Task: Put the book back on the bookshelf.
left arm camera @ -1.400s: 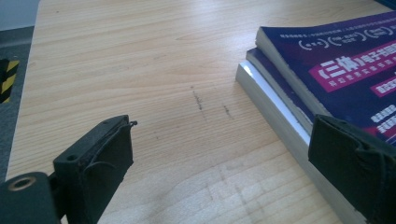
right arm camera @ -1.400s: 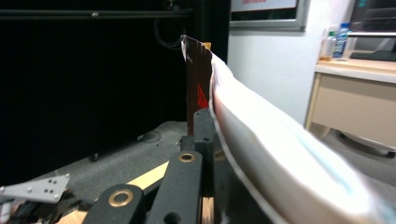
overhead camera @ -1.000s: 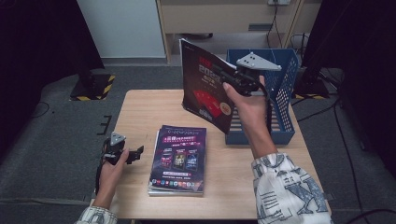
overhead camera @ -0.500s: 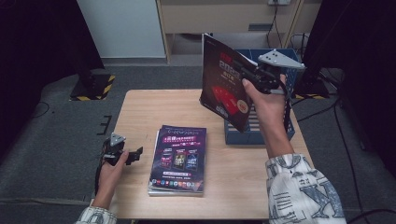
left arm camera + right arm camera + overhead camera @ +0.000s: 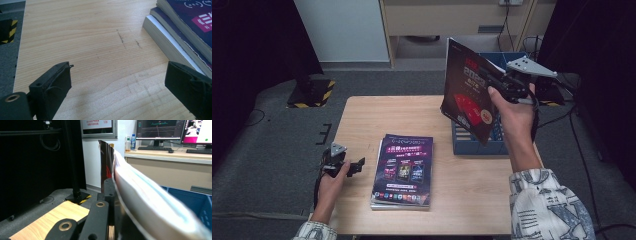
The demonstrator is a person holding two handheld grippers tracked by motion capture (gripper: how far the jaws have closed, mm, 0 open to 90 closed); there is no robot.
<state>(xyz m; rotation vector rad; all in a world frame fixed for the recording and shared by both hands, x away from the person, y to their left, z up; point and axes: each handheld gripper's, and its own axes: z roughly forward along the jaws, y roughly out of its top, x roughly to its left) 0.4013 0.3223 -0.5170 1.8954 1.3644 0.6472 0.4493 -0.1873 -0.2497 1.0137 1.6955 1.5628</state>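
Currently the dark magazine [image 5: 468, 95] is up in the air, held nearly upright over the near-left part of the blue crate [image 5: 484, 141], clamped at its right edge by the right gripper [image 5: 499, 85]. Jaws pinched tight on the pages; in the right gripper view the magazine [image 5: 130, 192] bows away to the right, floppy, so the edge grip plus the upright tilt looks meant for sliding it down into the crate on end. Lower corner hangs just in front of the crate's front wall, not inside yet, I'd judge.

Stack of purple magazines [image 5: 404, 167] lies flat mid-table, probably next in line. Left gripper [image 5: 354, 166] rests low on the table [image 5: 377, 115] just left of that stack, jaws spread wide, nothing between them; left gripper view shows bare wood and the stack's page edges [image 5: 170, 40] near the right jaw. Parked there, likely waiting.
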